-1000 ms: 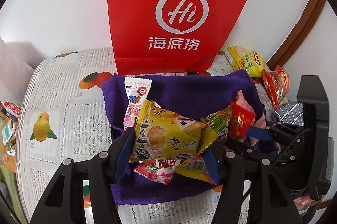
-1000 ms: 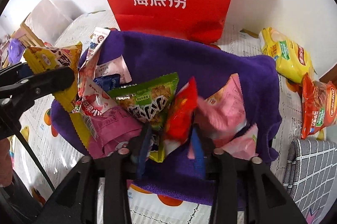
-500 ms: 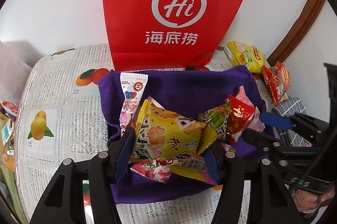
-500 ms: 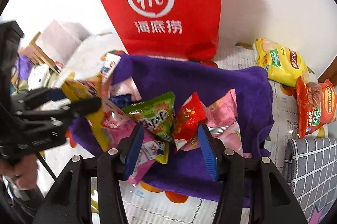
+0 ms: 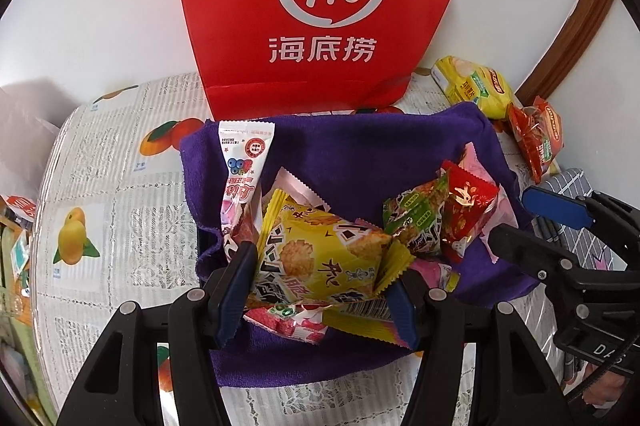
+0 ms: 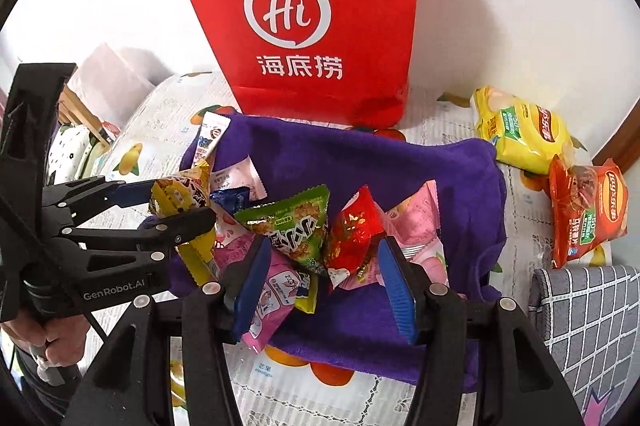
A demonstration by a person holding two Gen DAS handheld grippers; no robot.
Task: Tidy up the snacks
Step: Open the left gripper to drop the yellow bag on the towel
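A purple cloth (image 5: 360, 145) on the table holds a pile of small snack packets. My left gripper (image 5: 320, 290) is shut on a yellow cracker packet (image 5: 320, 258) and holds it above the pile; it shows from the side in the right wrist view (image 6: 180, 201). My right gripper (image 6: 324, 282) is open, its blue pads on either side of a green packet (image 6: 292, 230) and a red packet (image 6: 352, 230) without gripping them. A tall red paper bag (image 5: 320, 5) stands upright behind the cloth.
A yellow chips bag (image 6: 520, 133) and a red chips bag (image 6: 584, 205) lie at the right by the wall. A grey checked cloth (image 6: 580, 326) is at the near right. The tablecloth (image 5: 100, 205) has fruit prints. White wall behind.
My right gripper has opened, letting go of the red packet, and has drawn back and up. My left gripper has kept its hold on the yellow packet and has hardly moved.
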